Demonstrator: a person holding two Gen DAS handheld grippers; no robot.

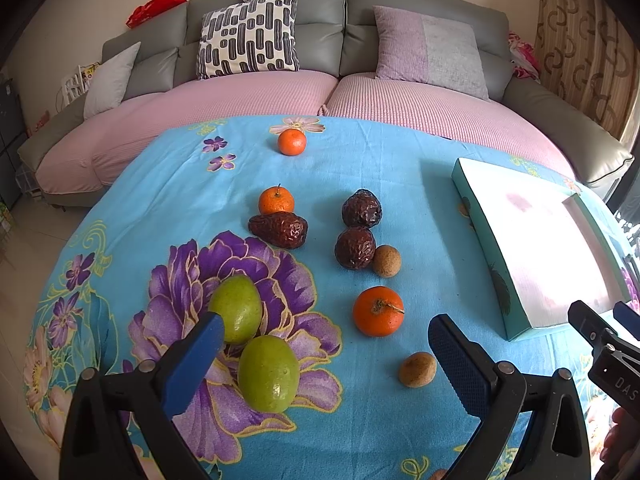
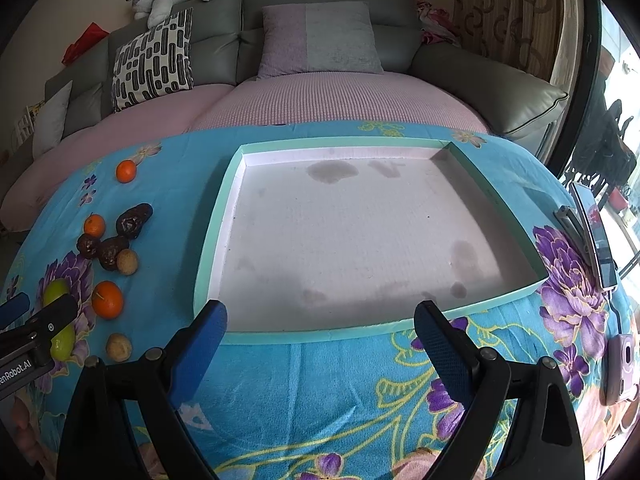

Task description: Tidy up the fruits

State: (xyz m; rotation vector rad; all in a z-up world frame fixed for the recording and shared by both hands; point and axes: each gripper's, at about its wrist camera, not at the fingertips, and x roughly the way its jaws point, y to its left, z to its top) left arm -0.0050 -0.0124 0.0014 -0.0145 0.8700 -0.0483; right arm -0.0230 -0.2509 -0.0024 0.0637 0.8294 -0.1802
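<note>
Judging by the bare tray point(image 2: 360, 240) and every fruit point(image 1: 378, 311) loose on the cloth point(image 1: 400, 180), sorting has not begun; left gripper point(image 1: 324, 340) and right gripper point(image 2: 320, 332) both gape, holding nothing.

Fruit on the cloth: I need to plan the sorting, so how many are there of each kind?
Oranges: 3
Green fruits: 2
Dark wrinkled fruits: 3
Small brown fruits: 2
Total: 10, all on the cloth; none in the tray.
</note>
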